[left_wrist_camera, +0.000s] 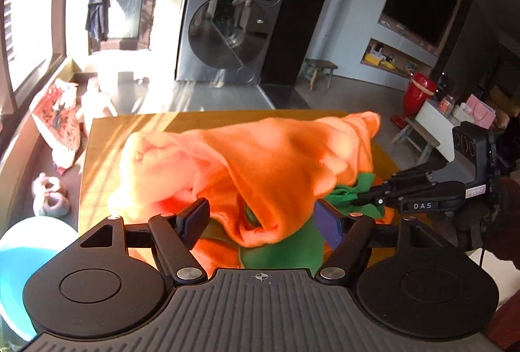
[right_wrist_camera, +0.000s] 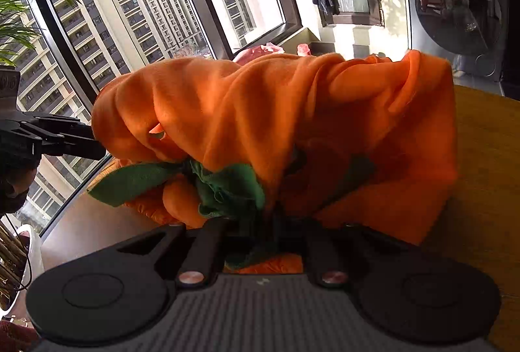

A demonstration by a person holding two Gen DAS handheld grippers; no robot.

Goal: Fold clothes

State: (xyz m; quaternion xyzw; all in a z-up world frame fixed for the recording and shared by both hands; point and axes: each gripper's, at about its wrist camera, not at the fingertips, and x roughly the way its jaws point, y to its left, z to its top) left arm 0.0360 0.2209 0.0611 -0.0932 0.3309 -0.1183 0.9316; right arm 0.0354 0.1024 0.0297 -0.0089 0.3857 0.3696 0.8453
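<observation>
The desk (left_wrist_camera: pixel 107 137) carries the garment (left_wrist_camera: pixel 260 157) as a rumpled heap at the left view's 12 o'clock, partly lifted; no flat fold shows, so folding seems unfinished. It is orange fleece with a green trim (right_wrist_camera: pixel 227 186). The left gripper (left_wrist_camera: pixel 263 222) has fingers wide around cloth; the right gripper (right_wrist_camera: pixel 260 232) pinches the trim.

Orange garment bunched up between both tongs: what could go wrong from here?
The orange garment is crumpled, so folding now may lock in creases. The right tongs pinch only the green trim, which may slip. Cloth hangs near the wooden table edge and could slide off.
</observation>
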